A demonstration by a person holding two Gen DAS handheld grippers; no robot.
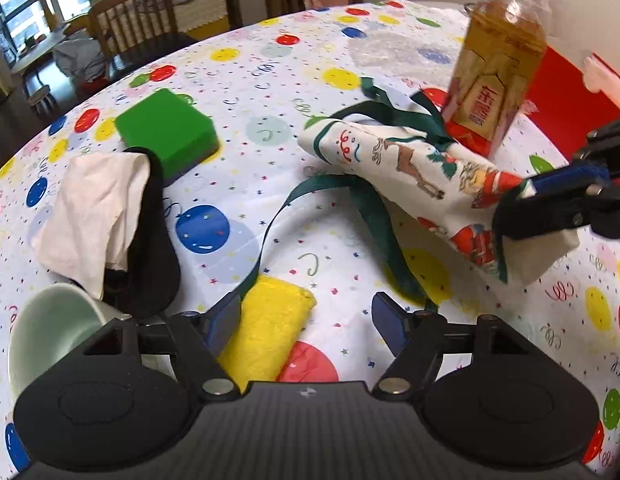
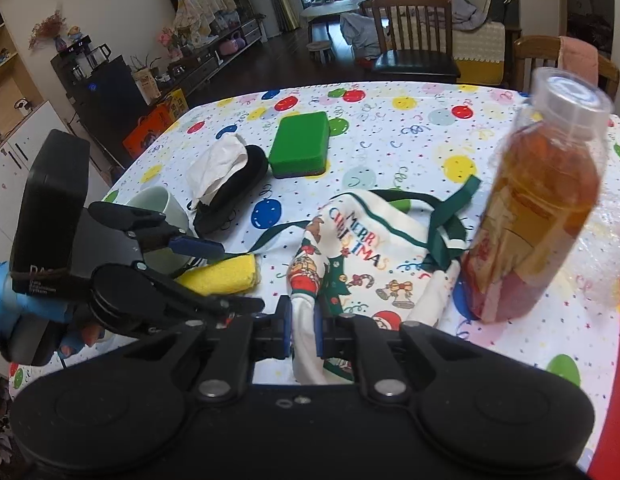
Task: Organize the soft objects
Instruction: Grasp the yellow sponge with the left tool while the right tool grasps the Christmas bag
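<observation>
A white Christmas-print cloth bag (image 1: 426, 168) with green straps lies crumpled on the balloon-pattern tablecloth; it also shows in the right wrist view (image 2: 362, 256). My right gripper (image 2: 302, 332) is shut on a fold of the bag; it shows in the left wrist view (image 1: 550, 196) lifting the bag's near corner. My left gripper (image 1: 305, 320) is open and empty above a yellow sponge cloth (image 1: 269, 328), also visible in the right wrist view (image 2: 223, 278). A green sponge (image 1: 167, 132) and a white cloth (image 1: 93, 216) on a black pouch (image 1: 153, 240) lie to the left.
A bottle of amber tea (image 1: 496, 68) stands right behind the bag, close to my right gripper in its own view (image 2: 534, 216). A pale green mug (image 1: 53, 332) lies at the near left. A red box (image 1: 570, 92) is at the far right. Chairs (image 1: 129, 20) stand beyond the table.
</observation>
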